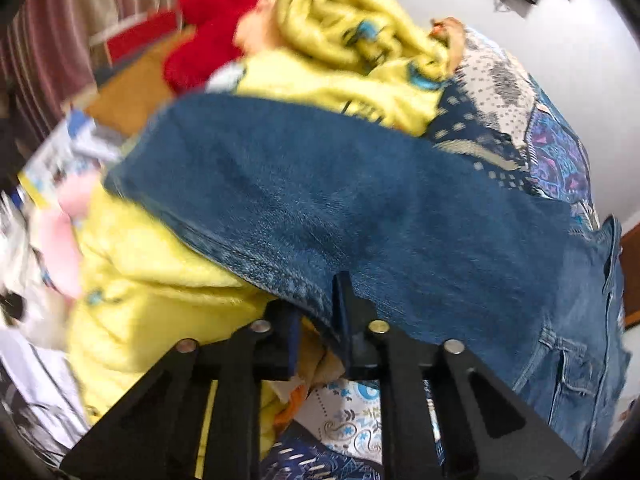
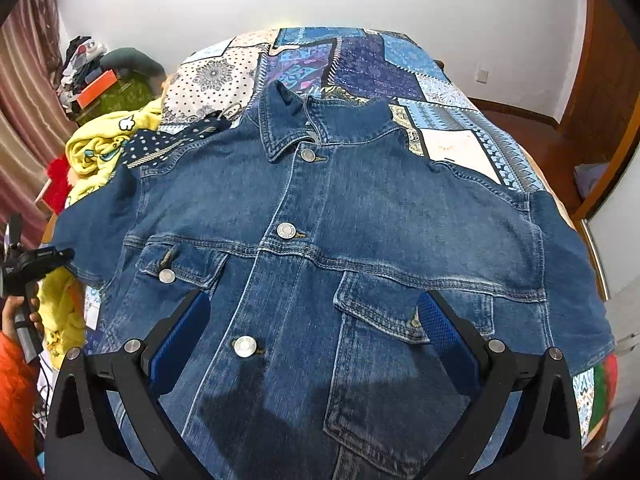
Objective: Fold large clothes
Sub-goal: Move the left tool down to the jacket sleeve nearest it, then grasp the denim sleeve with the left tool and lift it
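A blue denim jacket (image 2: 360,208) lies front up and buttoned on the bed, collar at the far end and sleeves spread to both sides. My right gripper (image 2: 314,300) hovers open over its lower front, blue pads wide apart on either side of the placket and the right chest pocket, nothing between them. In the left wrist view the jacket's sleeve (image 1: 360,200) fills the middle, and my left gripper (image 1: 320,316) is shut on the sleeve's stitched edge. The right wrist view also shows the left gripper (image 2: 64,258) at the end of that sleeve, held by a hand (image 2: 20,316).
A patchwork quilt (image 2: 360,64) covers the bed. A crumpled yellow blanket (image 1: 152,300) is heaped beside the left sleeve, with a red fluffy item (image 1: 208,40) beyond it. Clutter (image 2: 96,80) is piled by the curtain at far left. Wooden furniture (image 2: 600,80) stands at right.
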The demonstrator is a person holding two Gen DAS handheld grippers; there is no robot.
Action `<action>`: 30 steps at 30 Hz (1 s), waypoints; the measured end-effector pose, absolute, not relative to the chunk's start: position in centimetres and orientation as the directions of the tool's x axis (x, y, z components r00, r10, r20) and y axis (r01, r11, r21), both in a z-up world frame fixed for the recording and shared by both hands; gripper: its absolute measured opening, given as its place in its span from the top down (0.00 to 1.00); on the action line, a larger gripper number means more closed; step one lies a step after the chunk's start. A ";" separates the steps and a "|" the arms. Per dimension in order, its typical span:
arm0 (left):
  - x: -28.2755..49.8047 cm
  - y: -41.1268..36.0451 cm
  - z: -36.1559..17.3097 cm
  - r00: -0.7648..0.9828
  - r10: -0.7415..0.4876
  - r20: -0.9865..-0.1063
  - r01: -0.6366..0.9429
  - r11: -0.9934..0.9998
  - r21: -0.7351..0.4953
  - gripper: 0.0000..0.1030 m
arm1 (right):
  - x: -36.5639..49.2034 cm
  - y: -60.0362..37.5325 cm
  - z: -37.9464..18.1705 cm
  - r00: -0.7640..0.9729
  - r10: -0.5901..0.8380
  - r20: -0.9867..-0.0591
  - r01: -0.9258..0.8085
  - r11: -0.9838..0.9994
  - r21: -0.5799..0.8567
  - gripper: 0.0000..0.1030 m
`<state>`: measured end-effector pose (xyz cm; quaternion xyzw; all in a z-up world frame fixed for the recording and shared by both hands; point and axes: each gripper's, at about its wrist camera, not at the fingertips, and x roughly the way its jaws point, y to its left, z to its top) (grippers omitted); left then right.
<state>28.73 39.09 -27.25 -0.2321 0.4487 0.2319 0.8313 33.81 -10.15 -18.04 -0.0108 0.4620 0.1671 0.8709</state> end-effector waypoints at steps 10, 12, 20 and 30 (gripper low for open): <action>29.2 34.2 -17.1 0.632 0.254 -0.733 -0.488 0.864 -0.121 0.95 | 31.4 -12.5 -15.8 0.566 0.302 -0.767 -0.282 0.945 0.164 0.00; 30.0 32.5 -16.3 0.652 0.239 -0.719 -0.457 0.881 -0.123 0.95 | 31.1 -13.3 -15.7 0.567 0.304 -0.765 -0.274 0.946 0.173 0.00; 34.0 21.4 -13.5 0.738 0.074 -0.670 -0.209 0.970 -0.123 0.95 | 30.8 -16.3 -15.3 0.577 0.290 -0.764 -0.216 0.956 0.200 0.00; 36.5 7.1 -20.5 0.605 -0.143 -0.783 0.057 0.989 -0.137 0.95 | 29.5 -18.6 -13.6 0.628 0.264 -0.732 -0.206 0.964 0.170 0.00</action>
